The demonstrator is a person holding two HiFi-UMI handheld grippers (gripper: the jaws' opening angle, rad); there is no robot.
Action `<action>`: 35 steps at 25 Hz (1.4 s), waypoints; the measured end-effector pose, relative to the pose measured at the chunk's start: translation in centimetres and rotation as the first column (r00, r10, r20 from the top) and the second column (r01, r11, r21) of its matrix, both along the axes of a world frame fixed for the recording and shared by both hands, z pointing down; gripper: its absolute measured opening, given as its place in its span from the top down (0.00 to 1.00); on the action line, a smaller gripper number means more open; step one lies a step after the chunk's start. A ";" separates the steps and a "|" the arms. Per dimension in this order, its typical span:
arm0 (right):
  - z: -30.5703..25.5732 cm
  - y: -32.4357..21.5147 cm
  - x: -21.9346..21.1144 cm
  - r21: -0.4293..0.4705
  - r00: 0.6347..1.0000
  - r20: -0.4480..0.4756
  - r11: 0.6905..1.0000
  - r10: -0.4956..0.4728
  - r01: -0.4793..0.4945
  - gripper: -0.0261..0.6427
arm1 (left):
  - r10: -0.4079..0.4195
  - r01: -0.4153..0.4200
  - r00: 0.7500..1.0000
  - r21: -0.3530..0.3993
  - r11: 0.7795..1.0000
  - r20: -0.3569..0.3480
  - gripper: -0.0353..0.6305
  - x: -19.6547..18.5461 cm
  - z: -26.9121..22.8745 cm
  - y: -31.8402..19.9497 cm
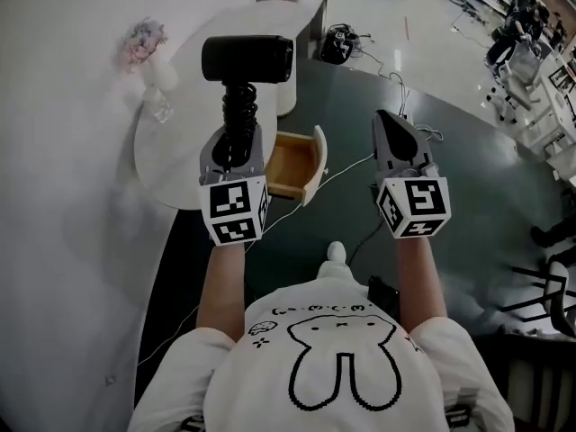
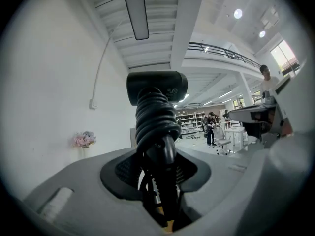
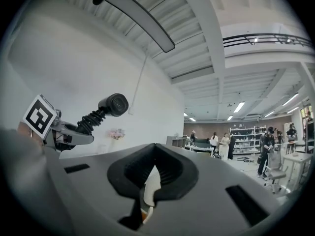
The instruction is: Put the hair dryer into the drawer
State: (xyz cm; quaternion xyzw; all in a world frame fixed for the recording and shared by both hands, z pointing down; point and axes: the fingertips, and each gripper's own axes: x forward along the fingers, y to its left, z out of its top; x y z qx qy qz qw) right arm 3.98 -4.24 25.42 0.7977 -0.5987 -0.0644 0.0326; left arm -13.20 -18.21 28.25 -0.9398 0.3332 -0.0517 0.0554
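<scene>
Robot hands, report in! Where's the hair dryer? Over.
Left gripper fingers clamped on hair dryer handle. Right gripper shut, empty. Drawer open, nothing seen blocking it.

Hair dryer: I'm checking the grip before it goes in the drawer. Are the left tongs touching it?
Touching. The left gripper view shows the left tongs clamped on the handle of the hair dryer, with no gap.

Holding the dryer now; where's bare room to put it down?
The open drawer shows a bare wooden bottom. The round table is free from the vase rightward, though the hair dryer hides part of it. A white cable trails over the floor right of the drawer.
</scene>
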 end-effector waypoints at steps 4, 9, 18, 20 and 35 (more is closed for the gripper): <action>0.6 -2.4 4.5 -0.011 0.999 0.010 0.999 -0.040 0.040 0.96 | -0.037 0.037 0.999 -0.014 0.999 0.018 0.72 3.7 1.0 -1.6; 2.4 -5.0 8.1 -0.036 0.993 0.035 0.993 -0.111 0.113 0.96 | -0.096 0.100 0.993 -0.059 0.993 0.068 0.72 7.2 3.3 -3.1; 2.4 -7.0 18.2 -0.051 0.984 0.089 0.986 -0.154 0.158 0.96 | -0.148 0.163 0.977 -0.092 0.982 0.151 0.72 16.2 3.4 -5.9; 3.8 -7.3 18.6 -0.051 0.984 0.089 0.986 -0.156 0.161 0.96 | -0.154 0.168 0.978 -0.091 0.982 0.144 0.72 16.5 4.4 -6.6; 4.5 -10.6 21.5 -0.082 0.978 0.078 0.976 -0.194 0.200 0.96 | -0.189 0.204 0.972 -0.100 0.974 0.137 0.72 18.0 5.3 -9.1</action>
